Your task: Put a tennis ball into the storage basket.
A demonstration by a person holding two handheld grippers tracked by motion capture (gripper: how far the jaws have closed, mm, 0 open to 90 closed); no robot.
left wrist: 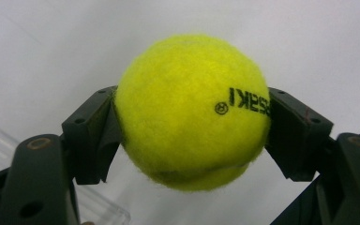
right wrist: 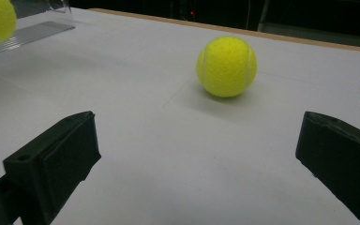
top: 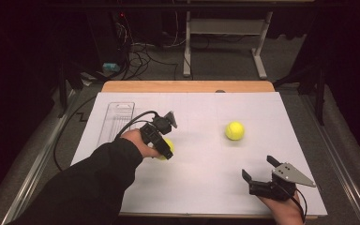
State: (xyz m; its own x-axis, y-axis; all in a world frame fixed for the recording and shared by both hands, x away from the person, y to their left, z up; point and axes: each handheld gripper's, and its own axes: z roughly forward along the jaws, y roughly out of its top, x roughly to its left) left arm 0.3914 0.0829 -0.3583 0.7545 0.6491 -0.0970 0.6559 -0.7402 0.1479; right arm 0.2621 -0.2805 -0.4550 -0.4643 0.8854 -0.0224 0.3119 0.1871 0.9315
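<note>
Left gripper (top: 165, 149) clamped across the middle of a fuzzy yellow tennis ball (left wrist: 192, 110) over the white table (top: 201, 187), likely light, springy and easy to grip; right gripper (top: 261, 171) spread apart, facing a second ball (top: 234, 131).

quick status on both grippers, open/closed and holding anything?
Left gripper: closed on a tennis ball, fingers pressed against both its sides.
Right gripper: open, empty, facing the second tennis ball lying on the table.
</note>
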